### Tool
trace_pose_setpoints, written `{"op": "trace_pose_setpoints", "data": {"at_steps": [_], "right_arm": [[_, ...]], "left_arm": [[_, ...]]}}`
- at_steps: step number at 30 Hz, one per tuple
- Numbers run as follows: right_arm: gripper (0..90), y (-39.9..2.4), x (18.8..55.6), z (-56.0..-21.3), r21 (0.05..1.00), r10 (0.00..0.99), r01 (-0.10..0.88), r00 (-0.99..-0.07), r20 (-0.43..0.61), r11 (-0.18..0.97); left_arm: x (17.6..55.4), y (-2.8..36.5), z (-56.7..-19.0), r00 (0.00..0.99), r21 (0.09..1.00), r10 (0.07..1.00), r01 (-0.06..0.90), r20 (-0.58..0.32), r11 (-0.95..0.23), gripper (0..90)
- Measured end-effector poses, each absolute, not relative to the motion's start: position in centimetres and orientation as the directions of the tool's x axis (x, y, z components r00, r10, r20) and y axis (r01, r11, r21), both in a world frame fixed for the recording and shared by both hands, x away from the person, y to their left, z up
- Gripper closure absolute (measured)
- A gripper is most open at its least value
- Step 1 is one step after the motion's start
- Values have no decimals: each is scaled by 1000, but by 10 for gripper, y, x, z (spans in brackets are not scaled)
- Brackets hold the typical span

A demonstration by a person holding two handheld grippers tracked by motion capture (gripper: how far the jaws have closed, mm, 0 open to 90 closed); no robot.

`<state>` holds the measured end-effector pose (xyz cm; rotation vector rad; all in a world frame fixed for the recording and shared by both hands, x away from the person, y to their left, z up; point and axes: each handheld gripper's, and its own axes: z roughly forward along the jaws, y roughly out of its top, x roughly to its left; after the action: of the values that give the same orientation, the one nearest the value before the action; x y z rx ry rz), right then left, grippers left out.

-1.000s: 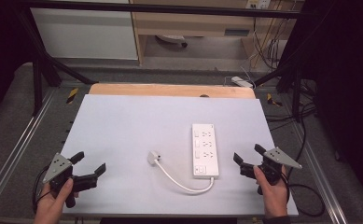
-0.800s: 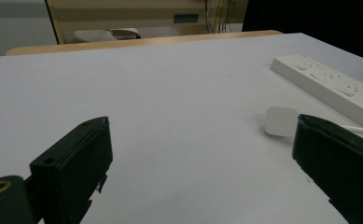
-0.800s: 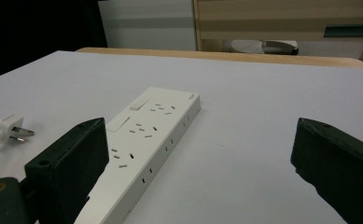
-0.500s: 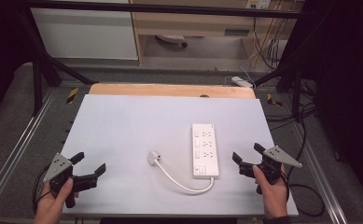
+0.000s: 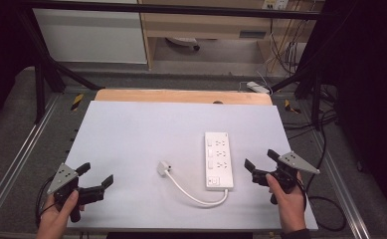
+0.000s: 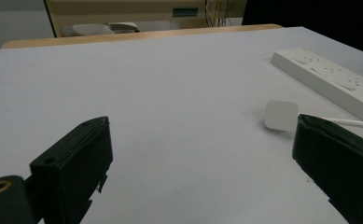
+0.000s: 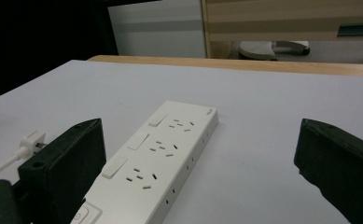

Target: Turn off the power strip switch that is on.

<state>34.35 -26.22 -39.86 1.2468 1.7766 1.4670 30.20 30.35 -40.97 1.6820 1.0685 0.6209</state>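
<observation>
A white power strip [image 5: 218, 160] lies lengthwise right of the table's middle, also seen close in the right gripper view [image 7: 158, 158] and far right in the left gripper view [image 6: 331, 77]. Its white cable [image 5: 196, 195] curls from the near end to a white plug [image 5: 163, 167] lying loose to its left [image 6: 279, 115] [image 7: 32, 140]. My left gripper [image 5: 95, 178] stands open near the front left corner, empty. At the strip's right, near the front edge, my right gripper [image 5: 261, 162] is open with nothing between its jaws.
The white tabletop [image 5: 146, 134] ends in a wooden strip [image 5: 181, 96] at the back. Metal frame rails [image 5: 17, 159] run along both sides, with cables [image 5: 325, 209] on the floor at right. A second white power strip [image 5: 257, 87] lies on the floor behind the table.
</observation>
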Motion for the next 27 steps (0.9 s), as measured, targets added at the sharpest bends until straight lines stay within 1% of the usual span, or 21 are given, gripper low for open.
{"op": "trace_pose_setpoints", "data": {"at_steps": [14,16,20,27], "right_arm": [[24,-244,363,-383,954,864,298,-488,123,32],[26,-241,367,-383,956,875,292,-471,111,36],[32,-233,378,-385,957,889,289,-443,119,15],[57,-219,392,-390,950,877,311,-466,118,38]], "left_arm": [[302,303,-411,478,926,874,362,-84,-108,49],[302,302,-411,477,926,875,362,-81,-111,49],[303,302,-412,477,924,876,364,-78,-116,49],[304,301,-413,477,922,875,368,-77,-120,49]]}}
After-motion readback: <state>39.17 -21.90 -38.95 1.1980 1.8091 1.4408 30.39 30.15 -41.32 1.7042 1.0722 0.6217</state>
